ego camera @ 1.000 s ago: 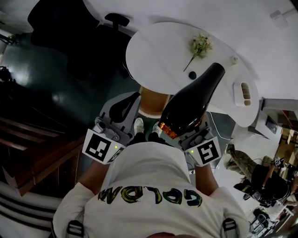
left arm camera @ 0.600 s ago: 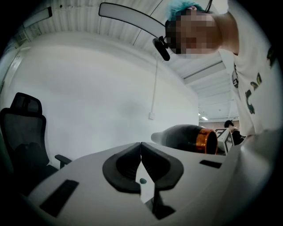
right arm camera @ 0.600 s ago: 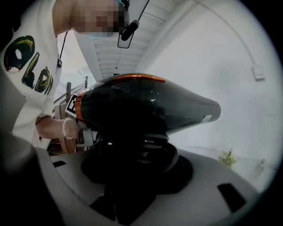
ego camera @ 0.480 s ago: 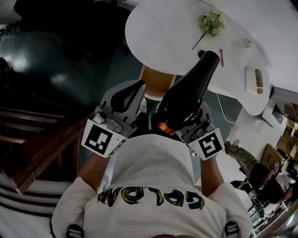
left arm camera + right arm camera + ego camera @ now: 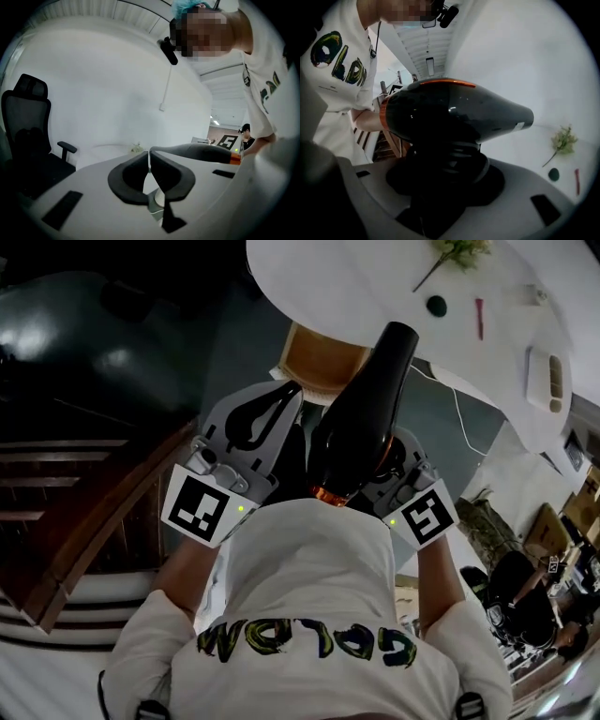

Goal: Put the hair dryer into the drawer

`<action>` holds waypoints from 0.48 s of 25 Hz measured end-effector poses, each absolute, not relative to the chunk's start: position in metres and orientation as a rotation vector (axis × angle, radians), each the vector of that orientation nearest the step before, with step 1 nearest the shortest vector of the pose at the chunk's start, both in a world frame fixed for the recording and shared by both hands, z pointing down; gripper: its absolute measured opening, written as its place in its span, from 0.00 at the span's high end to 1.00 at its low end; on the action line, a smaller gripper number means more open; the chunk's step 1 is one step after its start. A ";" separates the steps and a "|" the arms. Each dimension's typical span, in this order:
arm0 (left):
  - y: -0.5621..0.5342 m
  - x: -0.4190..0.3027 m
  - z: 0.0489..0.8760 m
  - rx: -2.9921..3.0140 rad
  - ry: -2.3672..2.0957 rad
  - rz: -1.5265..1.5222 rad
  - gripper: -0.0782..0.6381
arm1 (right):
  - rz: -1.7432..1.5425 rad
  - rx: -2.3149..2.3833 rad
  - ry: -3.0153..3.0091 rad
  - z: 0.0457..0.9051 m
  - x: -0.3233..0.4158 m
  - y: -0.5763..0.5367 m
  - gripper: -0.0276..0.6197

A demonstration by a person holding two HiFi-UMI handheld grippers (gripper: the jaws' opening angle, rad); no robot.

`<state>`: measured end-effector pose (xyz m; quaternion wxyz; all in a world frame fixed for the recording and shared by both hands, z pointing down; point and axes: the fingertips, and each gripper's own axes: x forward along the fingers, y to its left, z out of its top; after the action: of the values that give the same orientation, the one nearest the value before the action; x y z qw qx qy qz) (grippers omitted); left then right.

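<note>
Both hands are lower than a second ago! The right gripper [image 5: 389, 470], jaws spread wide and clamped on its handle, carries the glossy black hair dryer with an orange ring [image 5: 361, 418] nozzle-forward. The open tan wooden drawer [image 5: 323, 357] lies just ahead (more of it showing now). The left gripper [image 5: 150, 164] alongside is pinched closed, empty.

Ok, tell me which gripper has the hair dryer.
The right gripper: its jaws clamp the black hair dryer by its handle. The left gripper is shut on nothing.
</note>
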<state>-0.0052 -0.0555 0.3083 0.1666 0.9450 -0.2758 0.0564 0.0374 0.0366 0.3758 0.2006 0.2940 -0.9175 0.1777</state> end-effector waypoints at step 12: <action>-0.044 -0.016 0.398 2.591 -0.730 0.295 0.85 | 0.739 0.464 -2.504 0.459 0.009 0.078 0.58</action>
<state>-0.0165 -0.0441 0.3980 0.2150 0.9344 -0.2632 0.1065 0.0086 0.0778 0.4591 0.2425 0.1699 -0.9161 0.2705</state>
